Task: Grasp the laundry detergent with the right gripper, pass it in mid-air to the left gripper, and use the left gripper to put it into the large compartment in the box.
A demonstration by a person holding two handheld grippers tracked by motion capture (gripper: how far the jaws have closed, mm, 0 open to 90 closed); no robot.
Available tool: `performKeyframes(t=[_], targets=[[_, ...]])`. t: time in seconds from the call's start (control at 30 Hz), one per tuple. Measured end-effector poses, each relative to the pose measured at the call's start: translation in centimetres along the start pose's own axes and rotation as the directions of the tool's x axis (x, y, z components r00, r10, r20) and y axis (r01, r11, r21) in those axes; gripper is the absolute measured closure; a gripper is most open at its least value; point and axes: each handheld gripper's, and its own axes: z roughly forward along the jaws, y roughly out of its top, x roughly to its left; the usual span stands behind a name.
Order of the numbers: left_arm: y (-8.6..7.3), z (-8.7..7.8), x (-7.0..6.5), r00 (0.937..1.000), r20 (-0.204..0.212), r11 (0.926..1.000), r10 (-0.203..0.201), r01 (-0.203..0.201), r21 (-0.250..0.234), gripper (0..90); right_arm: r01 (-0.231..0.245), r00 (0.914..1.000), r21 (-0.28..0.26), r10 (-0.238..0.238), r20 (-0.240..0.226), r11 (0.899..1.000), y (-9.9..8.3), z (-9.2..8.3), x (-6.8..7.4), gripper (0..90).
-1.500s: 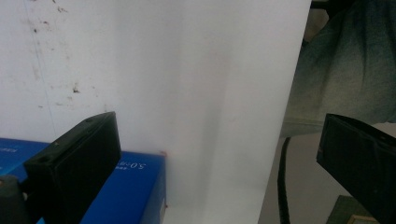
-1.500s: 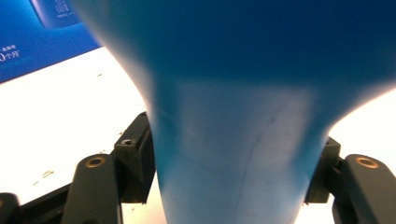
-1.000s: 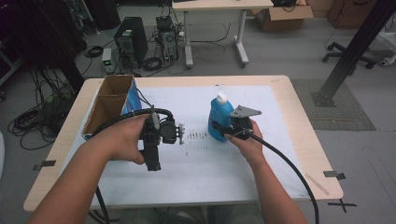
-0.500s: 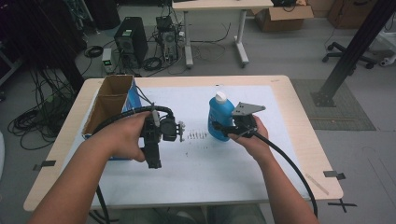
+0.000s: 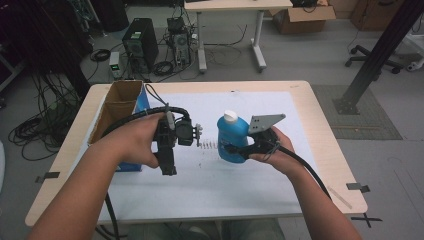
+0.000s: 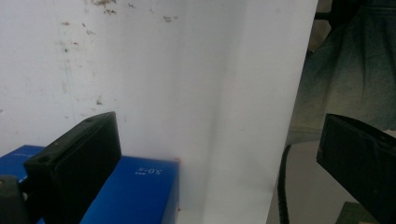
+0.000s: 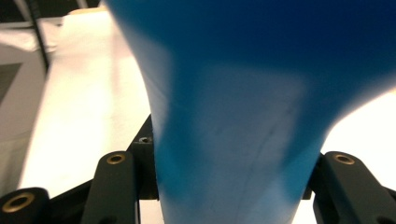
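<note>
Cardboard box [image 5: 116,107] sits far left of the blue bottle [image 5: 231,138], a blue carton [image 6: 133,189] at its near end. Left gripper [image 5: 166,167] hangs between box and bottle, jaws spread wide, nothing in them. Bottle stands mid-table [image 5: 210,190], white cap up. Right gripper [image 5: 235,149] clamps its body.

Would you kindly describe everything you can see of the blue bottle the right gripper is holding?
The blue bottle looks like glossy plastic, with a white cap on top. It stands roughly upright near the middle of the white sheet covering the table. The right gripper is clamped on its lower body, one black jaw on each side in the right gripper view. Any label is unreadable.
</note>
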Motion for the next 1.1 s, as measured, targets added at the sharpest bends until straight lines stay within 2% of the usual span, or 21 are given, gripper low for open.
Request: performKeyframes(t=[0.03,0.1,0.2,0.3,0.4,0.47,0.5,0.73,1.1], targets=[[0.1,-0.3,0.0,1.0,-0.002,1.0,0.003,-0.003,-0.002,0.2,0.008,0.9992,-0.001,-0.008,-0.039,1.0,0.0,0.1,0.4,45.6],[0.2,-0.4,0.0,1.0,-0.004,1.0,0.003,-0.003,-0.002,0.2,0.011,0.9986,-0.003,-0.012,-0.051,1.0,0.0,0.1,0.5,45.6],[0.4,-0.8,-0.1,1.0,-0.004,0.9999,0.009,-0.009,-0.004,0.2,0.023,0.9953,-0.011,-0.024,-0.094,1.0,0.1,0.3,0.9,45.5],[0.6,-1.1,-0.1,0.9999,-0.005,0.9998,0.011,-0.011,-0.014,0.2,0.044,0.9881,-0.015,-0.046,-0.147,0.999,0.0,0.8,1.3,45.5],[0.9,-1.5,0.0,0.9999,-0.005,0.9998,0.012,-0.012,-0.014,0.2,0.054,0.9823,-0.013,-0.056,-0.179,0.998,-0.1,1.2,1.7,45.6],[0.9,-1.6,0.0,0.9999,-0.005,0.9998,0.012,-0.013,-0.013,0.2,0.059,0.9805,-0.014,-0.06,-0.187,0.998,-0.2,1.3,1.8,45.6],[1.0,-1.7,0.0,0.9999,-0.007,0.9998,0.014,-0.014,-0.012,0.2,0.079,0.9771,-0.014,-0.08,-0.197,0.997,-0.1,1.5,2.1,45.6],[1.8,-1.9,0.1,0.9997,-0.008,0.9996,0.025,-0.025,-0.011,0.2,0.1,0.9675,-0.02,-0.102,-0.231,0.995,-0.1,2.5,2.8,45.6],[2.9,-1.8,-0.1,0.9991,0.001,0.999,0.043,-0.043,-0.008,0.3,0.112,0.957,-0.028,-0.116,-0.266,0.993,0.1,4.2,4.0,45.6]])
